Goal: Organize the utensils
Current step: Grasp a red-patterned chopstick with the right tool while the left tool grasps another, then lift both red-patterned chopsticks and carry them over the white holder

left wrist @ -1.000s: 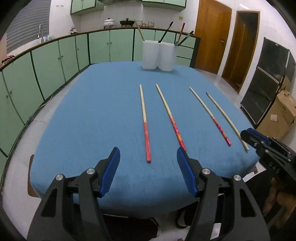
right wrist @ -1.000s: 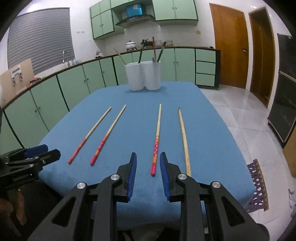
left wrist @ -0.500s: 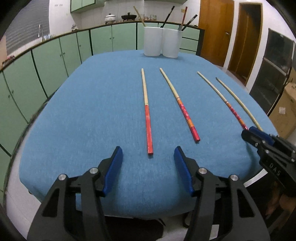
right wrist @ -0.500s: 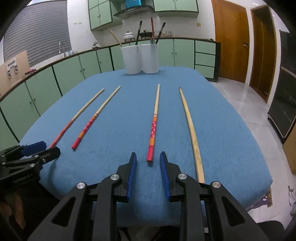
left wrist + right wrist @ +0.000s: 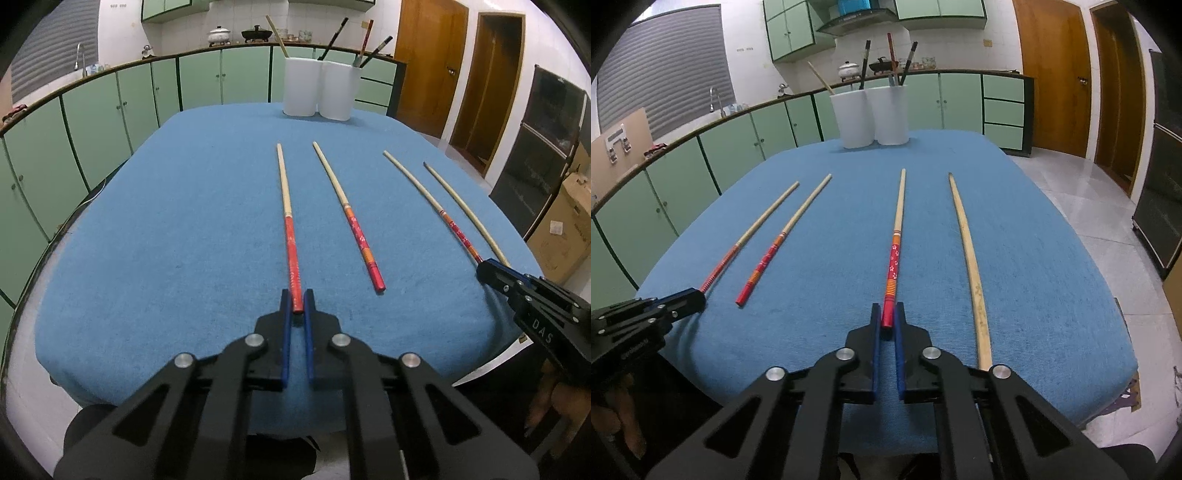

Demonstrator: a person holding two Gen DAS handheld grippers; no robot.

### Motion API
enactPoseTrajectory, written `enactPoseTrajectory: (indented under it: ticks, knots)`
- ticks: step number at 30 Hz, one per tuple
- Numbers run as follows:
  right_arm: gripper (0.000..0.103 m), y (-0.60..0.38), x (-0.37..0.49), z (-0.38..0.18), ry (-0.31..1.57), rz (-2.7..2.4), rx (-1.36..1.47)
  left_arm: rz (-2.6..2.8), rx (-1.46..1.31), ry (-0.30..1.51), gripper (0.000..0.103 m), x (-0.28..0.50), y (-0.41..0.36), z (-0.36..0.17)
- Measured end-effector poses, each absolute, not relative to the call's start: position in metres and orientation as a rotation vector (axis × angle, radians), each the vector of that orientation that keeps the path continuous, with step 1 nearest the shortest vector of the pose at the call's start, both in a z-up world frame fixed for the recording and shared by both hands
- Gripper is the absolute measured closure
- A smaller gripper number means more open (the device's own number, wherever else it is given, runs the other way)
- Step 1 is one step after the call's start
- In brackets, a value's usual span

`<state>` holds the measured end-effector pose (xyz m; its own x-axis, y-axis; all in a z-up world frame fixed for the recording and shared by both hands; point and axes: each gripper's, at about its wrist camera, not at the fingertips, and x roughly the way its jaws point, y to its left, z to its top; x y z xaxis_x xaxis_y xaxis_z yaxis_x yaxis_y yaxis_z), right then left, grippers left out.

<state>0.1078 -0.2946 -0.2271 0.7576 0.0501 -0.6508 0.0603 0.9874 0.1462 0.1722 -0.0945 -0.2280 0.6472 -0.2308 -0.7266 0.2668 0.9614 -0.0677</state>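
Several long chopsticks lie side by side on the blue table (image 5: 184, 206). My left gripper (image 5: 296, 300) is shut on the red end of the leftmost chopstick (image 5: 286, 218), which rests on the cloth. My right gripper (image 5: 887, 314) is shut on the red end of the flowered chopstick (image 5: 896, 243), third from the left; that gripper also shows in the left wrist view (image 5: 487, 271). Between them lies a red-and-orange chopstick (image 5: 351, 221). A plain wooden chopstick (image 5: 967, 254) lies furthest right. Two white holders (image 5: 318, 92) with utensils in them stand at the far edge.
Green cabinets (image 5: 110, 110) curve around the table's left and far sides. Wooden doors (image 5: 428, 62) and a dark appliance (image 5: 543, 147) stand to the right, with a cardboard box (image 5: 565, 229) on the floor.
Both grippers moved forward and closed, each on the red near end of a chopstick. The left jaws went from wide open to shut; the right jaws narrowed onto the flowered chopstick.
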Motion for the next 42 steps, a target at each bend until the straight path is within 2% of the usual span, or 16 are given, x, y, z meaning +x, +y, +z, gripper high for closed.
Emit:
enactPoseTrajectory:
  ticks: [14, 26, 42]
  knots:
    - [0.096, -0.303, 0.088, -0.145, 0.585, 0.014, 0.174, -0.303, 0.028, 0.665, 0.097, 0.16, -0.081, -0.14]
    - [0.097, -0.301, 0.111, -0.071, 0.469, 0.084, 0.134, -0.347, 0.058, 0.551, 0.098, 0.184, -0.082, -0.074]
    - [0.096, -0.31, 0.224, -0.023, 0.604, 0.228, 0.055, -0.445, 0.095, 0.621, 0.098, 0.274, -0.098, -0.041]
